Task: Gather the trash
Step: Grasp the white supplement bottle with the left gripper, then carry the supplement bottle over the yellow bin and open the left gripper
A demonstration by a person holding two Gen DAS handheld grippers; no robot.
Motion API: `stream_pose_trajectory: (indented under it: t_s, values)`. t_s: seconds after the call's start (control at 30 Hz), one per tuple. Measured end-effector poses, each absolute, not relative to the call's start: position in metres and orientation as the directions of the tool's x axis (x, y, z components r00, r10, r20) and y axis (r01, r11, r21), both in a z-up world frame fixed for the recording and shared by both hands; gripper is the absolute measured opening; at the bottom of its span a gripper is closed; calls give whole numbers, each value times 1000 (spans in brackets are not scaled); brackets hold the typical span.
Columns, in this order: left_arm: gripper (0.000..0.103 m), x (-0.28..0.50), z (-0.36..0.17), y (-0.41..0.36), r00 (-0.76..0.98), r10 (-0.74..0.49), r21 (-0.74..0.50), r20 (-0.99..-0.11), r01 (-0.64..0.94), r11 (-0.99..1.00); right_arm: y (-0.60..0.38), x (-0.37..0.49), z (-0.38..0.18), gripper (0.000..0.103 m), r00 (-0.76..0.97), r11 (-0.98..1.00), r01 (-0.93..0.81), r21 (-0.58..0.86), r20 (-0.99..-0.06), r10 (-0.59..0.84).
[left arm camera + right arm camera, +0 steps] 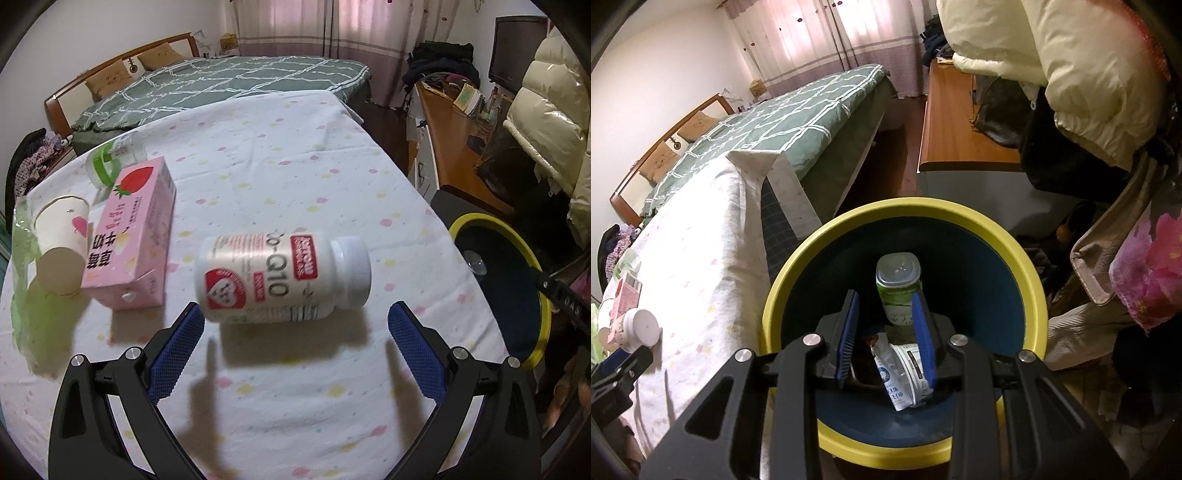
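Two hand-held grippers worked at a table and a bin, clearing trash.

The left gripper (295,321) hovered over the cloth-covered table (295,155) with its blue-padded jaws spread wide, and a white pill bottle (282,275) lay on its side between and just ahead of them, its cap pointing right; one pad looked close to the bottle's base, though contact could not be told. To the left lay a pink carton (131,236), a paper cup (62,247) tipped on its side against it, and a clear bottle with a green band (110,162) behind. The right gripper (886,332) hung over the yellow-rimmed bin (798,258) beside the table, jaws parted and holding nothing. Inside the bin lay a green-labelled bottle (897,280) and a white cup with a wrapper (903,369).
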State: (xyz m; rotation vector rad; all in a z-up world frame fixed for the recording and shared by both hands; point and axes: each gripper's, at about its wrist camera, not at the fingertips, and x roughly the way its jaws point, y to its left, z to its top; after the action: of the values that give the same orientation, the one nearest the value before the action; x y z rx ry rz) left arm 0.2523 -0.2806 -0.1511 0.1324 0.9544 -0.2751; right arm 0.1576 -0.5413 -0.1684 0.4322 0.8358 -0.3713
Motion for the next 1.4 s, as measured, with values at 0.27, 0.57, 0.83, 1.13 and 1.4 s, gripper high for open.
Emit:
stream_pose_trajectory:
  t_s: [0.27, 0.57, 0.83, 1.13, 1.4]
  values:
    - [94, 267, -152, -290, 556, -145, 7, -818, 262, 965, -549, 149, -168, 29, 619, 844, 486, 229, -771, -148]
    - [83, 271, -155, -289, 554, -136, 9, -822, 251, 968, -551, 140, -164, 29, 631, 841, 486, 239, -762, -148]
    - [83, 248, -140, -322, 550, -207, 6, -809, 360, 933, -555, 127, -159, 29, 631, 836, 500, 225, -755, -175]
    - [83, 226, -130, -386, 518, -287, 7, -806, 493, 870, -570, 96, -161, 29, 602, 820, 541, 188, -767, -222]
    - [83, 212, -144, -458, 440, -328, 1, -836, 599, 800, -584, 64, -157, 34, 587, 799, 577, 166, -765, -265]
